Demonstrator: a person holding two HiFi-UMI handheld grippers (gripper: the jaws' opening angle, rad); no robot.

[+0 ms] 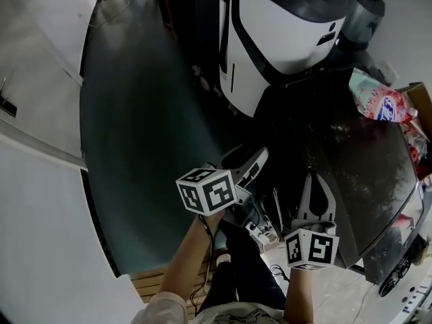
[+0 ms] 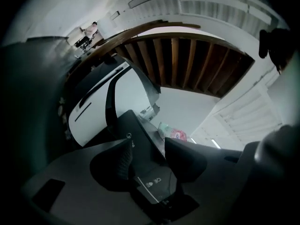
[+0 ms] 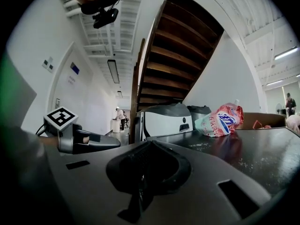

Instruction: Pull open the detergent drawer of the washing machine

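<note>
The dark washing machine (image 1: 337,140) stands at the right of the head view, its glossy top dusted with powder. My left gripper (image 1: 251,162) is level at the machine's front left corner, apart from it, jaws open and empty. In the left gripper view that gripper (image 2: 152,161) frames a dark front panel with small white symbols (image 2: 152,182); I cannot make out the drawer's edges. My right gripper (image 1: 316,193) is shut with nothing in it, level before the machine's front. In its own view the right gripper (image 3: 147,168) looks across the machine's top (image 3: 243,149), with the left gripper (image 3: 79,142) at its left.
A pink detergent pouch (image 1: 374,100) lies on the machine's top, with a cardboard box (image 1: 420,103) beside it. A white and black appliance (image 1: 283,25) stands behind. A plug and cable (image 1: 262,232) lie on the floor below the grippers. Wooden stairs (image 3: 183,46) rise overhead.
</note>
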